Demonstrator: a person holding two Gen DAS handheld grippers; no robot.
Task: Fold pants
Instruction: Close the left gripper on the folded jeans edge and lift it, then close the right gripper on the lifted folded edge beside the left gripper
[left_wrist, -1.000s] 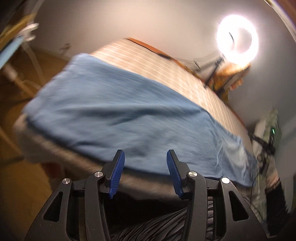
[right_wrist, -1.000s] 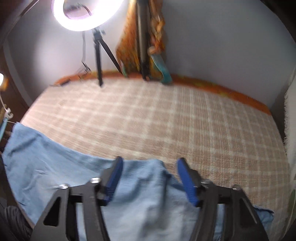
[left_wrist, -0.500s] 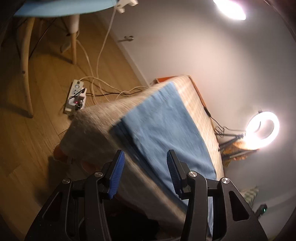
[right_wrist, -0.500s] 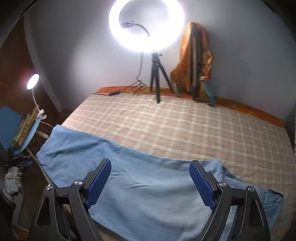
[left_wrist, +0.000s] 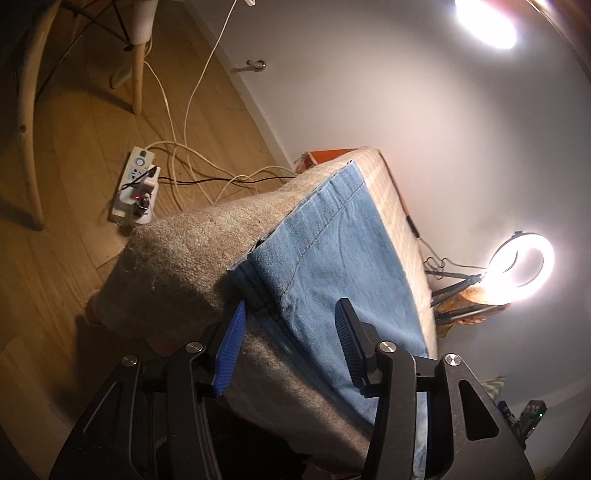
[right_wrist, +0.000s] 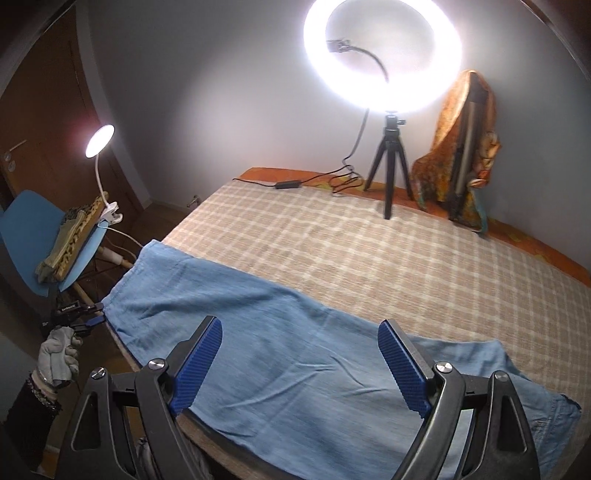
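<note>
Light blue denim pants lie flat and lengthwise along the near edge of the bed, folded leg on leg. In the left wrist view the hem end of the pants hangs at the bed corner. My left gripper is open and empty, just short of that hem end. My right gripper is wide open and empty, above the middle of the pants. The left gripper also shows in the right wrist view, held by a gloved hand at the bed's left end.
A ring light on a tripod and an orange cloth stand at the bed's far side. A blue chair with a clip lamp stands left of the bed. A power strip with cables lies on the wooden floor.
My right gripper has opened wider and lifted back from the pants. My left gripper has swung down to the hem end at the bed corner and moved closer to it.
</note>
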